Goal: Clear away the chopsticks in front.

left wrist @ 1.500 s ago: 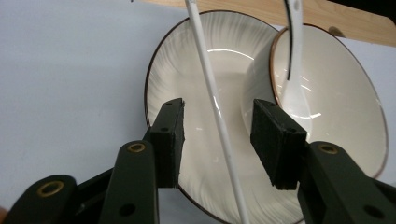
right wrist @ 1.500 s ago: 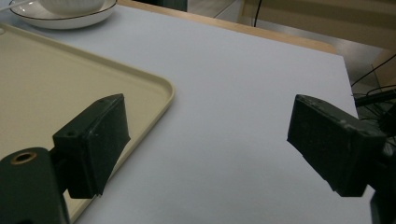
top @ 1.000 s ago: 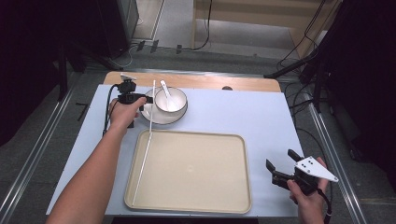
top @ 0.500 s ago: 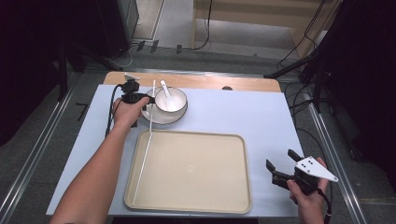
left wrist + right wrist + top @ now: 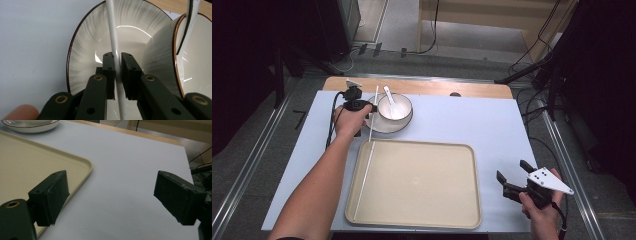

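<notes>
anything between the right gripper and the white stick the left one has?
Yes: in the high view the beige tray lies between the right gripper and the white stick, which the left gripper clamps over the saucer.

- Your white rod (image 5: 113,37) ran between black jaws, centre of the left gripper view.
- The plate (image 5: 85,42) was cream, finely streaked, with a dark brown rim.
- The tray (image 5: 412,185) at lower centre was beige.
- The table cover (image 5: 472,125) was pale blue-grey.

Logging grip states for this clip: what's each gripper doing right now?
Left gripper: its jaws have just been closing and now clamp the white chopstick over the saucer.
Right gripper: open, holding nothing.
</notes>
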